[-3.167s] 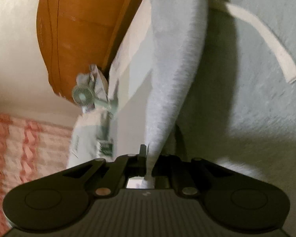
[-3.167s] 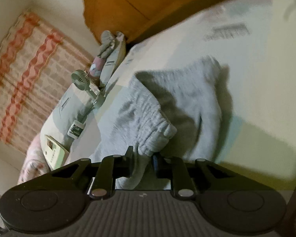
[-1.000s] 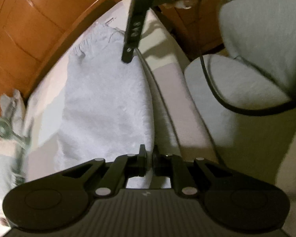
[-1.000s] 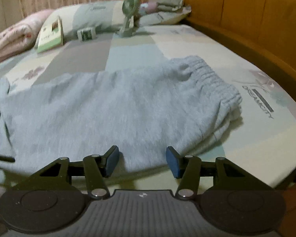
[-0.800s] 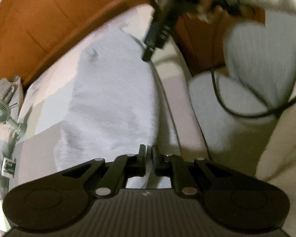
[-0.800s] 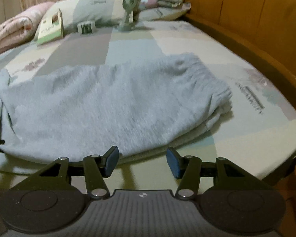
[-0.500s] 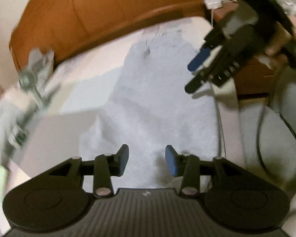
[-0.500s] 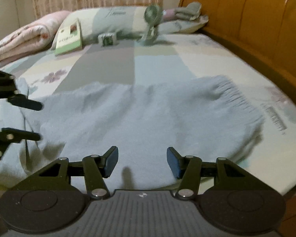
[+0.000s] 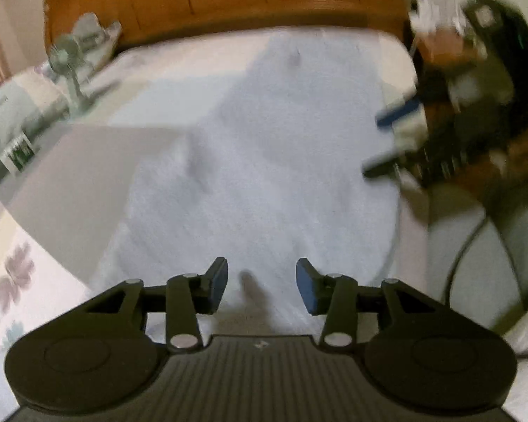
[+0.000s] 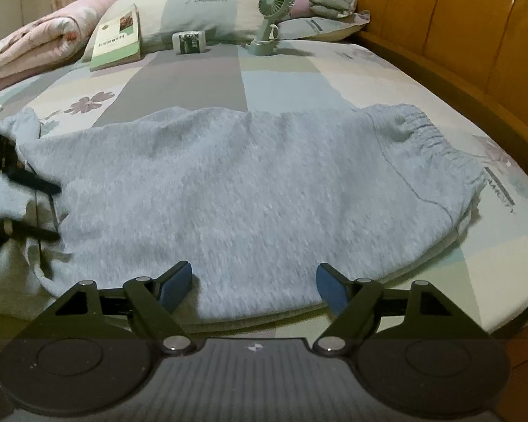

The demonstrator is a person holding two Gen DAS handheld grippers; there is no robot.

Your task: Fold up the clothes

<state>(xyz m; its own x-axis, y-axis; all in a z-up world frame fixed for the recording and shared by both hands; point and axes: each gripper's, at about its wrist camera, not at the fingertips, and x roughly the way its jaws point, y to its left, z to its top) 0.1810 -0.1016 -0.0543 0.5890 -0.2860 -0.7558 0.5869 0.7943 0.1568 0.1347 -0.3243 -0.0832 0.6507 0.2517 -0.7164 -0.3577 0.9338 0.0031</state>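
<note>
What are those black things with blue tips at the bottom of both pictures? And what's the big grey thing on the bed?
Each black thing is a grabbing tool with two fingers, and a person holds one in each hand. A small camera sits on each tool and looks forward along its fingers, so one picture comes from the left tool and the other from the right tool. Both tools are open and hold nothing.

The big grey thing is a pair of sweatpants, lying flat on the bed, ready to fold. Its stretchy waistband is on the right in the right tool's picture. Farther back sit a small green fan, a book, pillows and a rolled pink blanket.
</note>
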